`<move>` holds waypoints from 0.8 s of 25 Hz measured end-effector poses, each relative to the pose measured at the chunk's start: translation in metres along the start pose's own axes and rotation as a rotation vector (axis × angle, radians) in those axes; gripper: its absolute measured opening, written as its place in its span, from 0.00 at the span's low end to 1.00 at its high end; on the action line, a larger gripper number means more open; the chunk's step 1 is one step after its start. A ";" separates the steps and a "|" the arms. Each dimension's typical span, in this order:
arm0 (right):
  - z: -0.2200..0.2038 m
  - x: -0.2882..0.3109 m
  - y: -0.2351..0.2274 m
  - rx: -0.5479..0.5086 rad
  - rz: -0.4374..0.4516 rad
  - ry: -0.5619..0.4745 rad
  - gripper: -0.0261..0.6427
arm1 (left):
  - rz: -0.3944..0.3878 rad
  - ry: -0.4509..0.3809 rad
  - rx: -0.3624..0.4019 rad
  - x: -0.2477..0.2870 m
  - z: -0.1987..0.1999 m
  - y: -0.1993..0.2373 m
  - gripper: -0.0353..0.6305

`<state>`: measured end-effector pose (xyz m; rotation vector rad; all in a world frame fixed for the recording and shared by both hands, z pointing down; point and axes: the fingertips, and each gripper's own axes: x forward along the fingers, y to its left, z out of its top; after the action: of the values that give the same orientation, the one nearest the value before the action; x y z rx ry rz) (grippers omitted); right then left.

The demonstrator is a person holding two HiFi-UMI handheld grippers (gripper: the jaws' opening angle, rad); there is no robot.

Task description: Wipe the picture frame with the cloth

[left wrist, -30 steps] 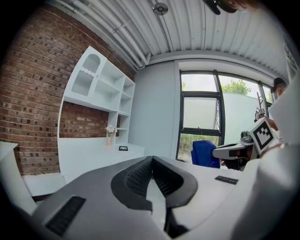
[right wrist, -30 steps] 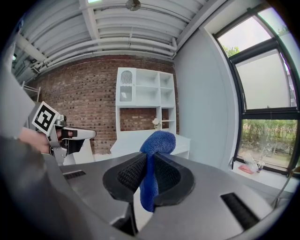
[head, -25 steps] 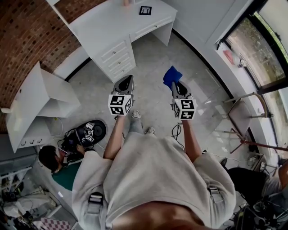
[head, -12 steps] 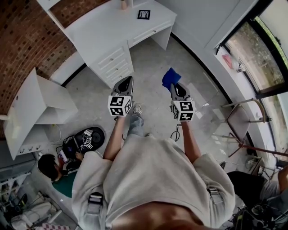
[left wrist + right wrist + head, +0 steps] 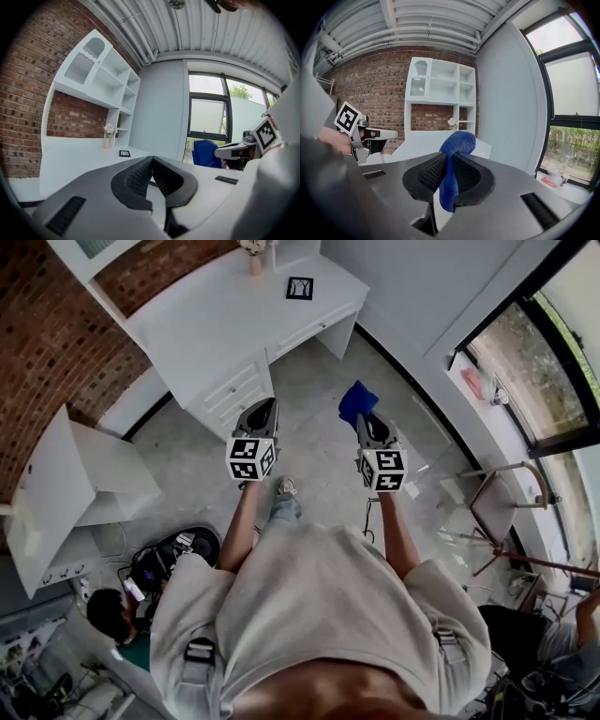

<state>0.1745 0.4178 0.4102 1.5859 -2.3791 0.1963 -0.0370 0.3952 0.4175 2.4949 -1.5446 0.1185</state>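
Observation:
A small dark picture frame (image 5: 300, 288) lies flat on the white desk (image 5: 216, 320) far ahead; the left gripper view shows the picture frame (image 5: 124, 153) as a small dark square. My right gripper (image 5: 367, 420) is shut on a blue cloth (image 5: 357, 399), which bunches out past the jaws. In the right gripper view the cloth (image 5: 457, 142) hangs pinched between the ribbed pads of the right gripper (image 5: 450, 169). The left gripper (image 5: 262, 412) is held level beside it in mid-air; the left gripper (image 5: 151, 161) shows its pads touching with nothing between them.
A vase of flowers (image 5: 255, 253) stands at the desk's back. Drawers (image 5: 234, 385) face me under the desk. A white shelf unit (image 5: 70, 474) lies at the left, with a person (image 5: 122, 615) sitting on the floor near it. A chair (image 5: 506, 507) stands by the window.
The desk and picture frame have slid lower in the head view, as I have stepped closer. Both grippers keep the same pose, and the cloth stays in the right one.

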 end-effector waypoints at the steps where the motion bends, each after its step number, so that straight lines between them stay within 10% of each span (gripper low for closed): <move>1: 0.005 0.007 -0.001 -0.001 -0.003 -0.001 0.13 | -0.001 -0.002 -0.001 0.006 0.004 0.007 0.08; 20: 0.065 0.152 -0.017 -0.007 -0.088 -0.024 0.13 | -0.058 -0.030 -0.007 0.124 0.052 0.128 0.08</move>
<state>0.1250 0.2598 0.3934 1.6948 -2.3184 0.1517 -0.0977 0.2206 0.4050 2.5444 -1.4802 0.0667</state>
